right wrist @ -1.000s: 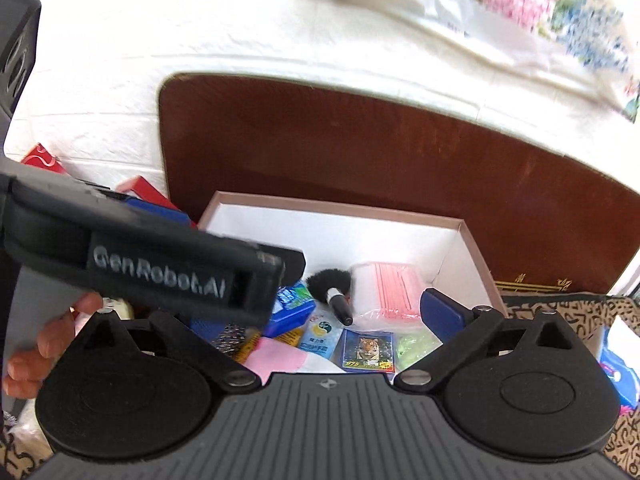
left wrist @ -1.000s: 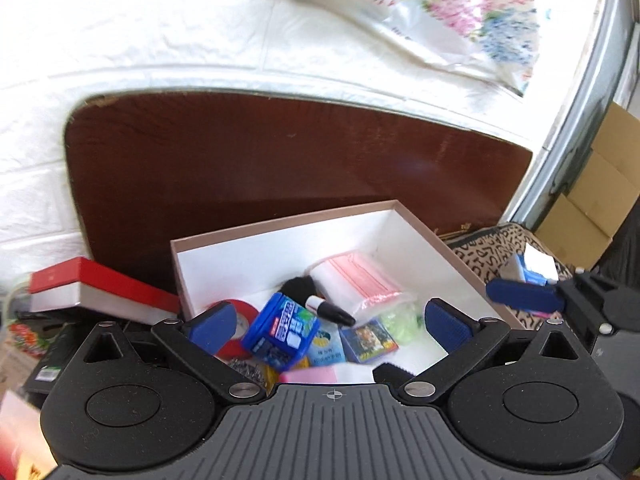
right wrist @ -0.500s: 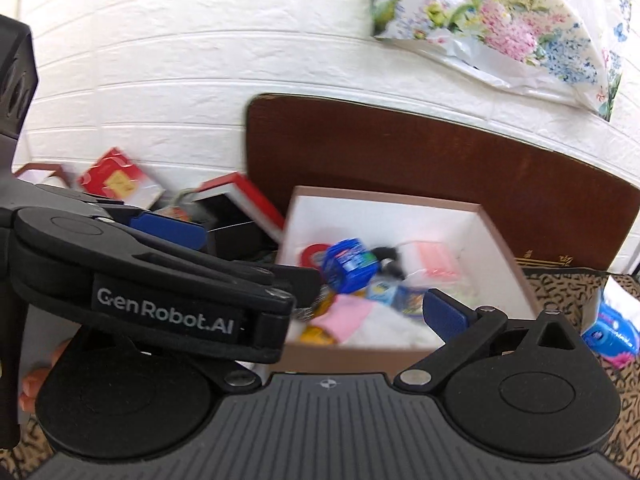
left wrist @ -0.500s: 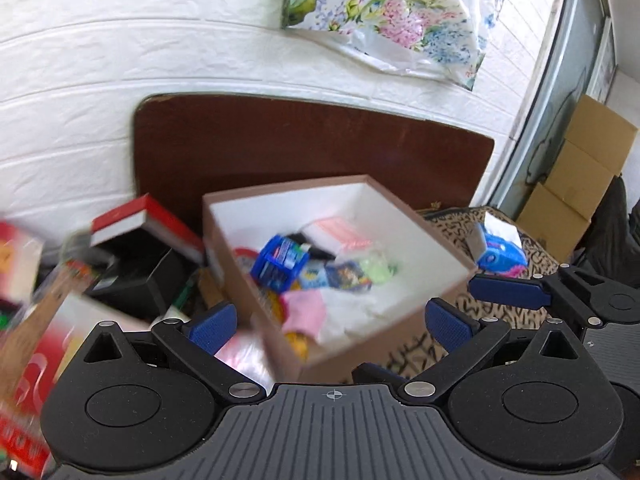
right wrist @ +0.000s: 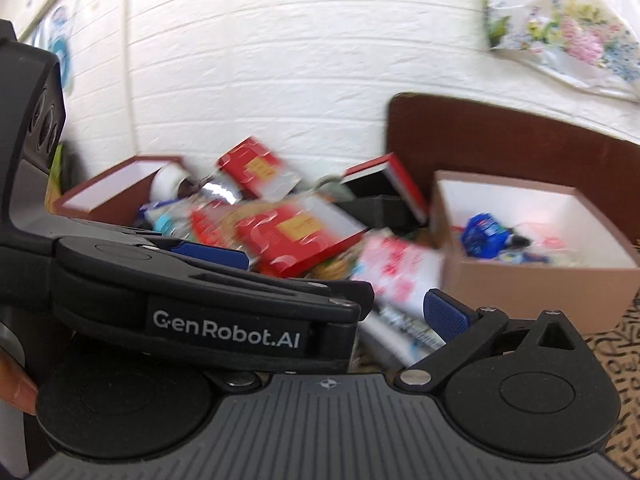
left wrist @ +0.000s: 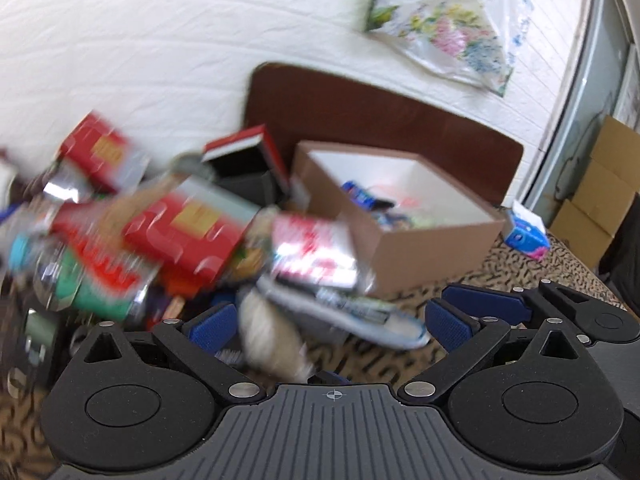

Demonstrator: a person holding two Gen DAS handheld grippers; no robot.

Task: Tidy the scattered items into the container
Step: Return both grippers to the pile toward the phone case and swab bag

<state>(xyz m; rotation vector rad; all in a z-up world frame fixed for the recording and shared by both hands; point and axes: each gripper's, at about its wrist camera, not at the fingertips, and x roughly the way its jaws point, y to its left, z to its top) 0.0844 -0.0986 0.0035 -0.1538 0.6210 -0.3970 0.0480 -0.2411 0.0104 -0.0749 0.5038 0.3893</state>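
Observation:
A brown box with a white inside [left wrist: 424, 236] stands at the right and holds several small items; it also shows in the right wrist view [right wrist: 516, 276]. Left of it lies a blurred pile: a red flat box [left wrist: 188, 228], a pink-and-white packet [left wrist: 312, 252], a green can [left wrist: 100, 284], a white tube [left wrist: 352, 312]. My left gripper [left wrist: 332, 324] is open and empty, low over the pile's near edge. My right gripper [right wrist: 348, 316] is open and empty; the left gripper's body [right wrist: 200, 304] hides its left finger.
A dark wooden board [left wrist: 380, 120] leans on the white brick wall behind the box. A second open box [right wrist: 116, 192] sits at the far left. A blue tissue pack [left wrist: 524, 236] lies right of the box on the patterned cloth. Cardboard cartons [left wrist: 600, 200] stand at the right.
Both grippers have pulled back from over the box and swung left toward the pile of scattered items. Both stay open and empty. The view is motion-blurred.

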